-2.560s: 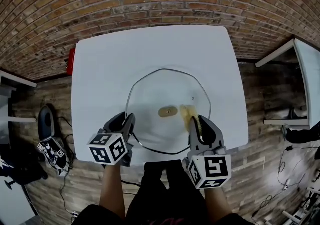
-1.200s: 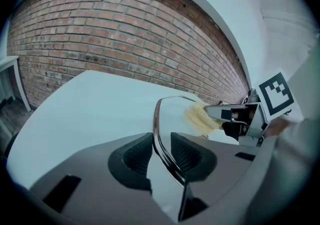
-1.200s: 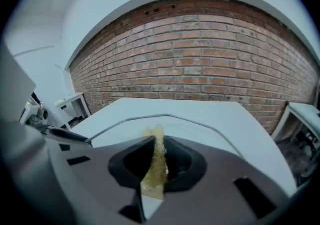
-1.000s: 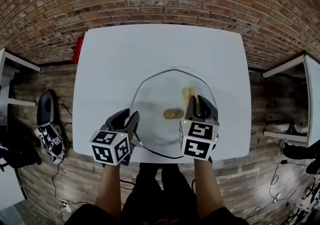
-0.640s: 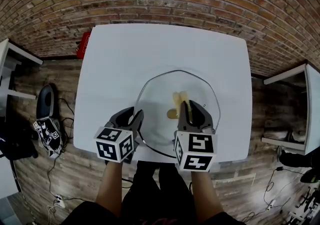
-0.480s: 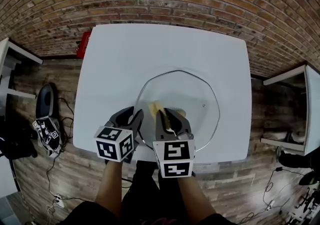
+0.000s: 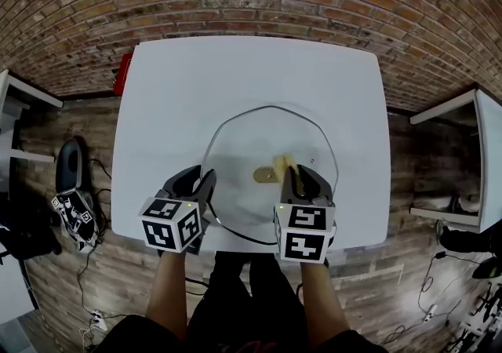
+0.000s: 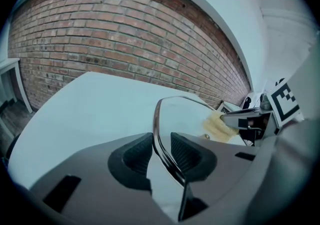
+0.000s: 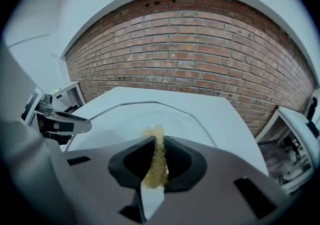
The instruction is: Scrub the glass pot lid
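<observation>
Left gripper point(image 7: 200, 180): clamped on glass pot lid point(image 7: 259, 136) rim — near table point(image 7: 235, 77) edge.
Right gripper point(image 7: 304, 177): pinching sponge point(image 7: 281, 163) mid-lid.
Room: wide table beyond.

Lid point(image 7: 259, 136) on table point(image 7: 188, 85) near front; L gripper point(image 7: 205, 180) at lid's left rim, sponge point(image 7: 281, 163) right of knob point(image 7: 264, 176).

Bright, even light, soft shadows, washed-out white table point(image 7: 251, 77), strong fisheye curvature and dark corners throughout.

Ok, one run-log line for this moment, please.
left gripper: shut on glass lid rim | right gripper: shut on yellow scrub pad | pad: on glass beside knob
</observation>
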